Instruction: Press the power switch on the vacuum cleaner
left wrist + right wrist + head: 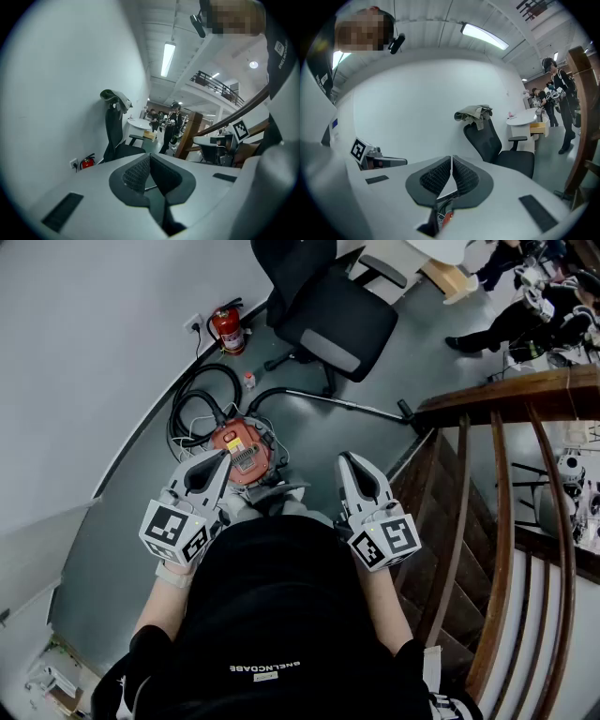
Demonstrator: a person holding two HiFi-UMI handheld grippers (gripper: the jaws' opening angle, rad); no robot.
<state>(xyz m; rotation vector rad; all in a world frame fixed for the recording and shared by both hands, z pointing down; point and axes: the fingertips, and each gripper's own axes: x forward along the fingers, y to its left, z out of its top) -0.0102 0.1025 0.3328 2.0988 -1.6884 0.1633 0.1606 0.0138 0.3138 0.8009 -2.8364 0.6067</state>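
Item count: one vacuum cleaner [242, 454], one fire extinguisher [227, 330], one office chair [333, 320], one wall socket [194, 322], two hand-held units: left gripper [223, 456] and right gripper [346, 459]

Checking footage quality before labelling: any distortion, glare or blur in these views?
Head view: evenly lit, strong fisheye curving at the edges, vacuum cleaner sharp. Left gripper view: dark round vignette, ceiling lamp blown out. Right gripper view: same vignette, bright lamp strip.

Red canister vacuum cleaner [239, 448] on the grey floor [141, 521]

It stands upright near the floor's edge by the curved white wall, its round body topped by a pale ribbed panel. Its black hose [192, 395] lies coiled toward the wall. Its metal wand [347, 405] stretches away rightward. The power switch cannot be made out.
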